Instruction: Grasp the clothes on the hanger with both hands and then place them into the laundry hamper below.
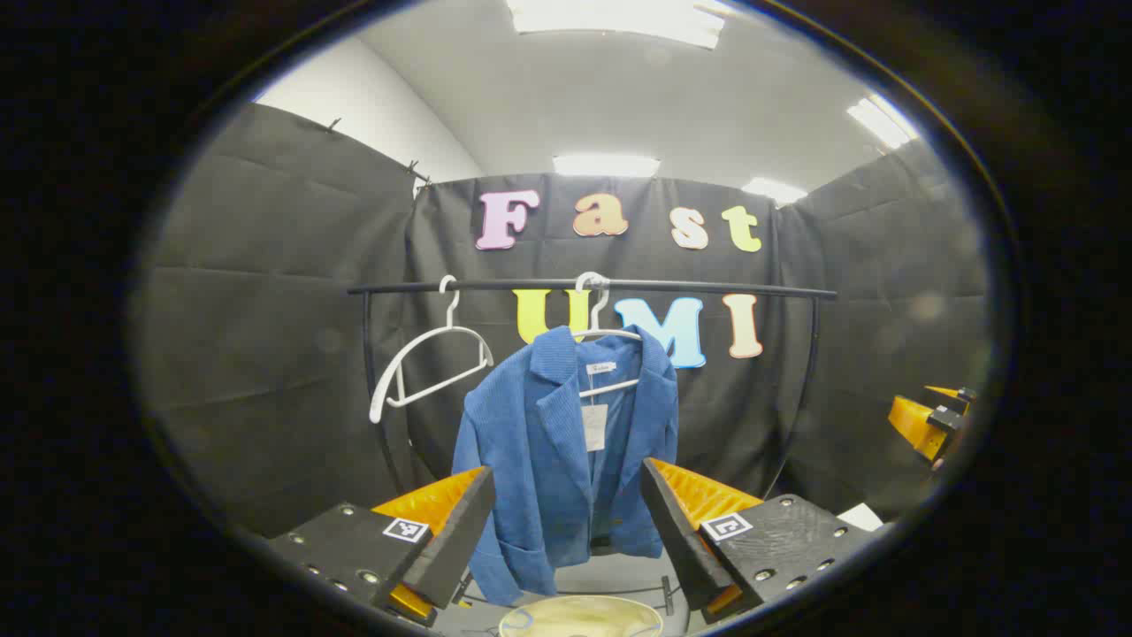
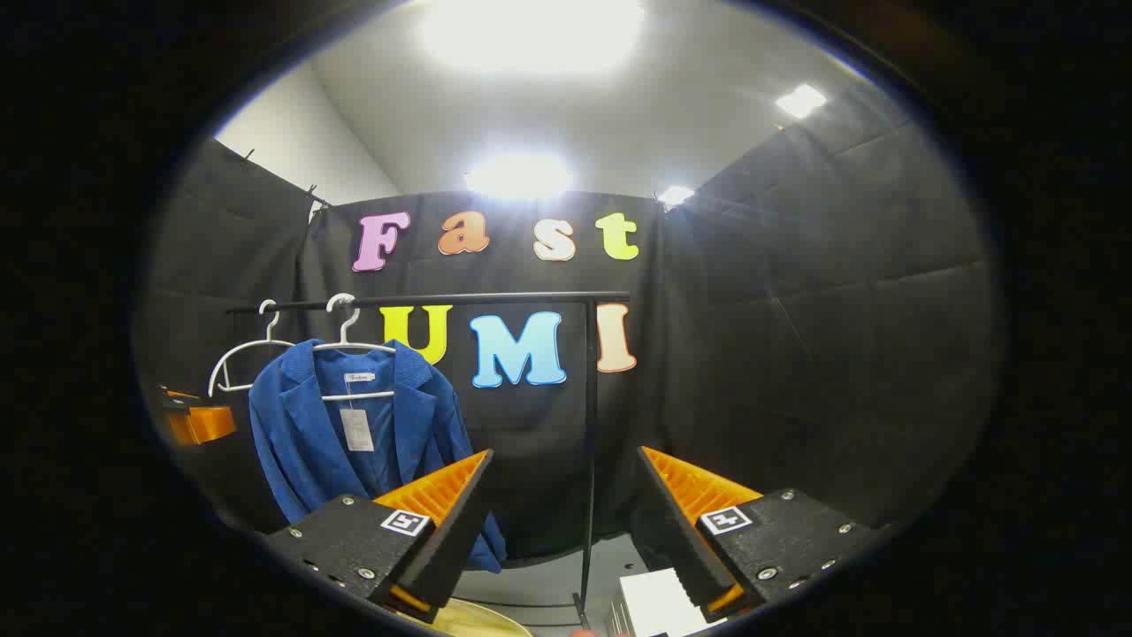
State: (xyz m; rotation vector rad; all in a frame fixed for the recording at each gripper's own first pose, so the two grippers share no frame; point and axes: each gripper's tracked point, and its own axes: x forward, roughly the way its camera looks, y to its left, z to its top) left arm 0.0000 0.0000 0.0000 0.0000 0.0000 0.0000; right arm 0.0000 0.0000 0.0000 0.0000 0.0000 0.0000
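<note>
Walls: black cloth panels (image 1: 265,310) ahead and to both sides.
Ceiling: white, with bright rectangular light panels (image 1: 610,18) overhead.
Rack: thin black metal clothes rail (image 1: 707,287) ahead.
Floor: grey (image 2: 548,579), below.

A ribbed blue jacket (image 1: 548,460) hangs on a white hanger (image 1: 610,354); the black rail (image 1: 584,286) also carries another white hanger (image 1: 424,363); the hamper (image 1: 579,617) looks pale yellow.

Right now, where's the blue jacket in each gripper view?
Left gripper view: blue jacket hangs centre frame, between that gripper's fingers.
Right gripper view: it hangs at left, above the left finger.
Shared landmark: the black clothes rail holding its white hanger, with an empty hanger beside.
</note>
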